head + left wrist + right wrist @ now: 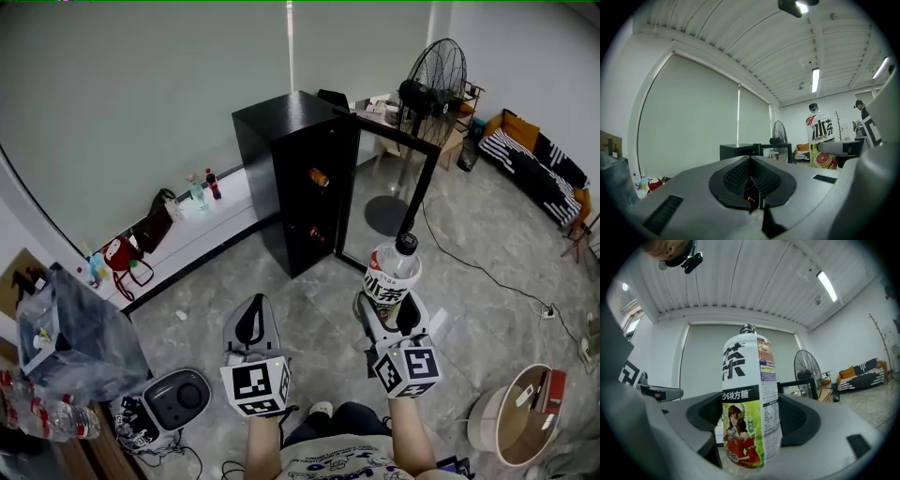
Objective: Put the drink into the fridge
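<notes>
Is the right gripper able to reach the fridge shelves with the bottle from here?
Probably not yet. The right gripper holds the bottle, and the fridge has its door open with nothing in between, but it looks beyond arm's reach across the floor.

well ahead of the right gripper and off to its right, a black standing fan rises on a round base, with a cluttered desk just beside it. farther right, a sofa with orange cushions and a striped throw lines the wall. a black cable snakes over the marbled floor to a power strip right of that gripper. behind and right of it stands a round bin. ahead and left of the left gripper, a white ledge carries small bottles and a dark bag, with a red bag nearer. far to its left sits a clear plastic bag, and just left of it, a grey round appliance
</notes>
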